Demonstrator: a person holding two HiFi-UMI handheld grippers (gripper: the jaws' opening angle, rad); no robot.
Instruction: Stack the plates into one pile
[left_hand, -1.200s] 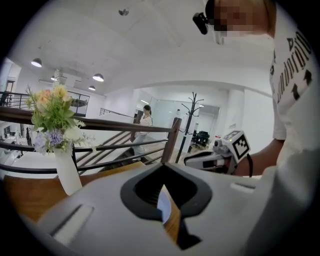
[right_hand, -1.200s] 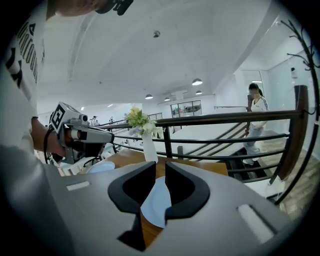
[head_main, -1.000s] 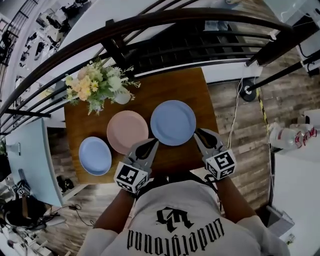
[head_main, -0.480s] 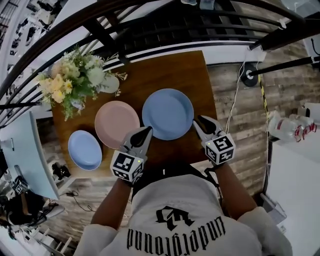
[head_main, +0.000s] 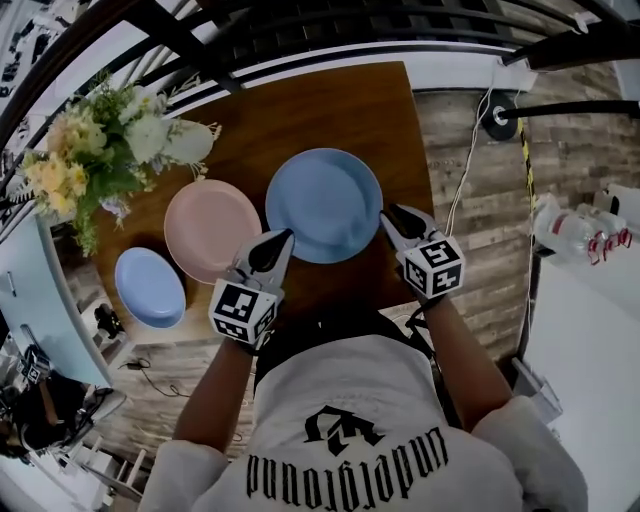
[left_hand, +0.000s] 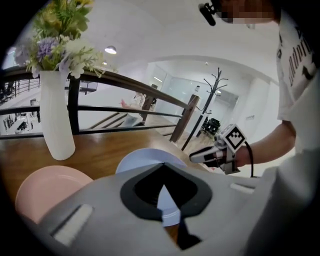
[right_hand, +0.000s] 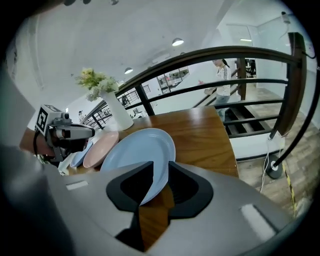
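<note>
My right tongs (head_main: 388, 216) are released. The jaws have just been spreading, and the rim of the large blue plate (head_main: 322, 200) shows in their gap with neither pad pressing it. My left tongs (head_main: 283, 238) are clenched tip to tip on nothing. They sit at that plate's 4 and 7 o'clock edges. The plate lies flat on the wooden surface (head_main: 330, 105). The pink plate (head_main: 210, 230) is just beside it at 9 o'clock. The small blue plate (head_main: 150, 288) is near the pink one's 8 o'clock. A vase of flowers (head_main: 100, 160) stands at 10 o'clock.
</note>
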